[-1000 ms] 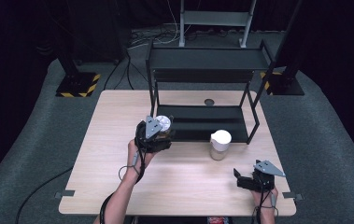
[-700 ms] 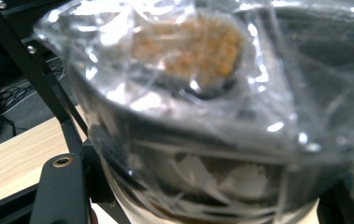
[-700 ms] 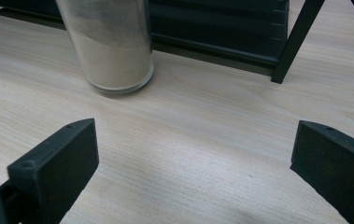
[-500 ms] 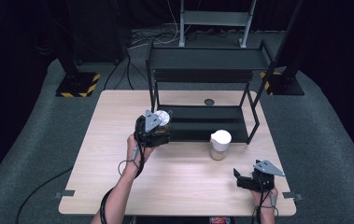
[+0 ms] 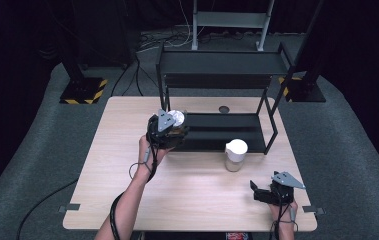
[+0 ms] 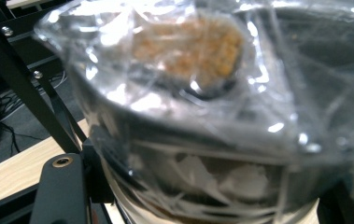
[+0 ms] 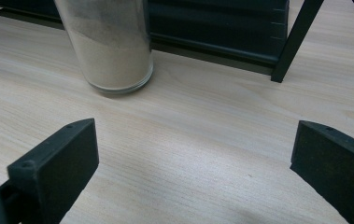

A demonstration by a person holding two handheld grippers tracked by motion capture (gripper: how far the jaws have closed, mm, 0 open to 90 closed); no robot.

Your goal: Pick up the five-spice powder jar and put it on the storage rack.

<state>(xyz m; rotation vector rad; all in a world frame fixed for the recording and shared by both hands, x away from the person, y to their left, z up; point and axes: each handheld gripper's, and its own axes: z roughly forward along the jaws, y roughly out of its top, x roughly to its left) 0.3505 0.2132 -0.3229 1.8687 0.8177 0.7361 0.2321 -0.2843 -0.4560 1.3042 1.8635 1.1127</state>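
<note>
While the left gripper [image 5: 169, 131] is closed on a jar wrapped in clear plastic film [image 6: 198, 121], it holds this jar above the tabletop [image 5: 127, 190], just at the left front post of the black shelf rack [image 5: 222, 85]. In the left gripper view the jar is very close and blurred, with something yellow-orange at its top. The right gripper [image 5: 262, 194] rests near the right front corner of the tabletop, its jaws wide apart with nothing between them. A glass jar with a white lid [image 5: 236, 155] stands before the rack's front edge, well apart from the right gripper.
</note>
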